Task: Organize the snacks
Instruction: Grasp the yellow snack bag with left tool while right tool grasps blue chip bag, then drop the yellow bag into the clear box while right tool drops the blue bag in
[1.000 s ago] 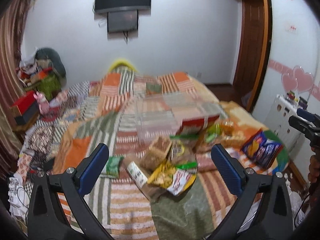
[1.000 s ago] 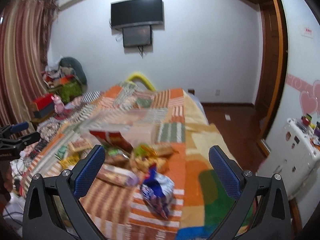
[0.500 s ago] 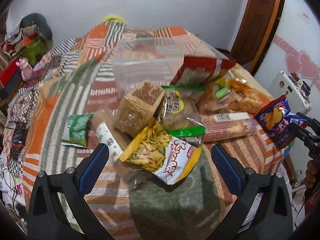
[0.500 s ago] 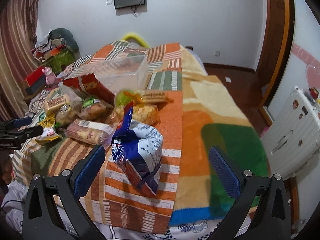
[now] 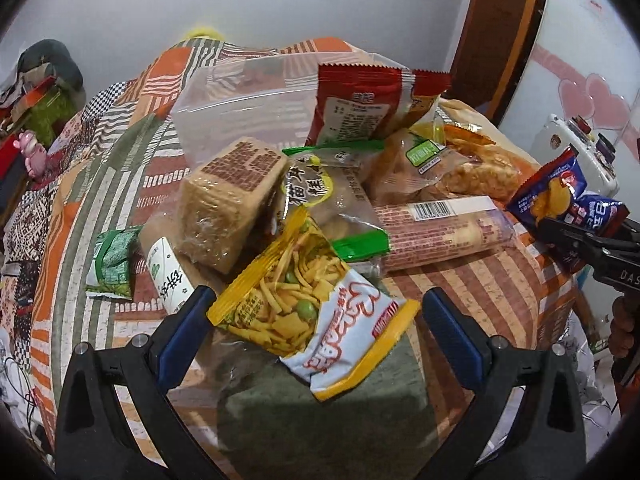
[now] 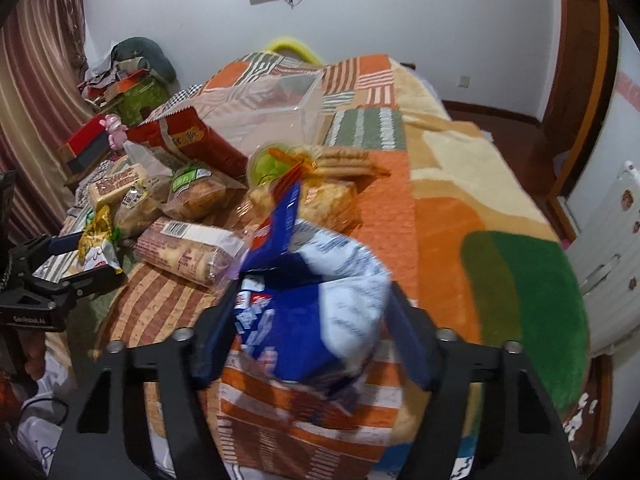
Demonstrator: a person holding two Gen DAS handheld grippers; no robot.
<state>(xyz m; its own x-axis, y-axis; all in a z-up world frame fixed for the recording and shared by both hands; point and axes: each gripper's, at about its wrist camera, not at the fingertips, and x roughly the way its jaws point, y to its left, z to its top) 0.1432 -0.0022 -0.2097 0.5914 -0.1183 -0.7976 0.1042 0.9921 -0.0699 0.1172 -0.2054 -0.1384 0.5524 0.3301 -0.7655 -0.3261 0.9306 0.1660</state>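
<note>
A pile of snack packs lies on the patchwork bedspread (image 5: pixel 100 168) before a clear plastic box (image 5: pixel 248 92). My left gripper (image 5: pixel 316 320) is open, its blue pads on either side of a yellow and white snack bag (image 5: pixel 308 304). My right gripper (image 6: pixel 308 328) is open around a blue and white chip bag (image 6: pixel 316 312), the pads close to its sides; it shows blurred. That bag also appears in the left wrist view (image 5: pixel 560 200). A red bag (image 5: pixel 360 100), a tan biscuit block (image 5: pixel 228 196) and a long biscuit roll (image 5: pixel 440 232) lie in the pile.
A small green packet (image 5: pixel 112 260) lies left of the pile. A white radiator (image 6: pixel 612 260) stands right of the bed. Clutter and a red box (image 6: pixel 88 144) sit at the far left by the curtain. A dark door frame (image 5: pixel 500 32) is at the back right.
Both grippers have moved down and forward to the snacks. The left now brackets the yellow bag; the right has narrowed around the blue chip bag.
</note>
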